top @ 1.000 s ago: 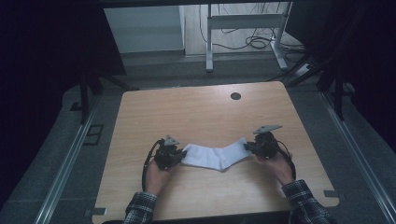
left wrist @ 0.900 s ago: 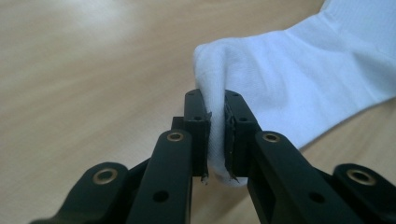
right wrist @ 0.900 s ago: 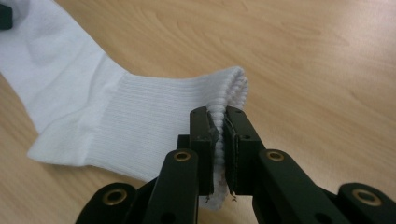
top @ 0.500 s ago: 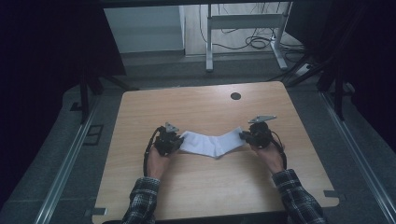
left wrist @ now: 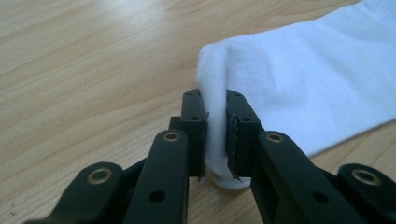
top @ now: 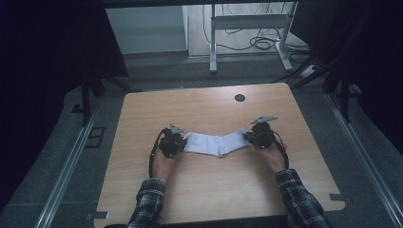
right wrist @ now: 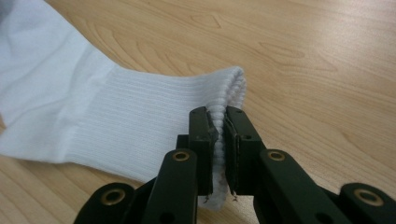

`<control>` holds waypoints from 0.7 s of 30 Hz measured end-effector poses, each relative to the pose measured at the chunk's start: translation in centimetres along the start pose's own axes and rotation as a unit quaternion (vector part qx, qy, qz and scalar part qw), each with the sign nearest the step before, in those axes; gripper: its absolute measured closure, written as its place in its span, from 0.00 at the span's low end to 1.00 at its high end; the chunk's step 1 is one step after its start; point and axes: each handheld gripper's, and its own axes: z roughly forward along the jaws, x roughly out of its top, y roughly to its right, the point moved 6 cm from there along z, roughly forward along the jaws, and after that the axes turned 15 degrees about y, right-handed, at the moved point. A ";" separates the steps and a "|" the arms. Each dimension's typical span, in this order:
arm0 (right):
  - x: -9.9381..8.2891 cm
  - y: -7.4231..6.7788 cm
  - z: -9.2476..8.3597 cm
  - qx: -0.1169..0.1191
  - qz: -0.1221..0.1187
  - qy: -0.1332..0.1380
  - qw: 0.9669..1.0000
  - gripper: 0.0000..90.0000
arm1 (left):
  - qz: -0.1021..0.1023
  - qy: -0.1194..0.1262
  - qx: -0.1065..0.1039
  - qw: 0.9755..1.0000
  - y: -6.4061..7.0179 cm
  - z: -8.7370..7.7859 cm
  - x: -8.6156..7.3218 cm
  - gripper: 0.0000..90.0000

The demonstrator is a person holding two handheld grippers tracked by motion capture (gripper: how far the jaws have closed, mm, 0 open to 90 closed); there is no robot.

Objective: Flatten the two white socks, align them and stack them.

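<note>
A white sock lies stretched across the near half of a pale wood-grain table, pinched at each end by 1 of 2 black hand-held grippers. The left gripper is clamped on the smooth, rounded toe end, its flat black pads squeezing a fold of soft knit. The right gripper is clamped on the ribbed cuff, where the thick rolled hem bulges between its pads. The sock sags slightly at the heel bend between them, its fabric touching the tabletop. Checked sleeves reach in from the near edge. A small round dark hole sits near the table's far edge, well apart from the sock.
</note>
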 end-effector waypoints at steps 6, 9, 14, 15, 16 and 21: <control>-0.7 0.2 0.3 -0.001 0.004 -0.007 1.000 0.87 | -0.011 -0.002 0.009 1.000 -0.2 0.1 -0.5 0.78; -0.4 0.1 0.1 -0.001 0.001 -0.001 1.000 0.84 | -0.016 0.005 0.015 1.000 -0.4 -0.2 -0.2 0.71; -0.2 0.2 -0.4 0.000 0.001 0.000 1.000 0.78 | -0.024 0.019 0.013 0.999 -0.5 -0.7 0.3 0.59; -0.2 0.2 -0.4 0.000 0.001 0.000 1.000 0.78 | -0.024 0.019 0.013 0.999 -0.5 -0.7 0.3 0.57; -0.2 0.2 -0.5 0.002 0.003 0.002 1.000 0.74 | -0.026 0.023 0.009 0.999 -0.4 -0.9 0.4 0.56; -0.1 0.1 -0.9 0.004 0.005 0.004 1.000 0.66 | -0.024 0.026 0.003 0.999 -0.3 -1.2 0.5 0.48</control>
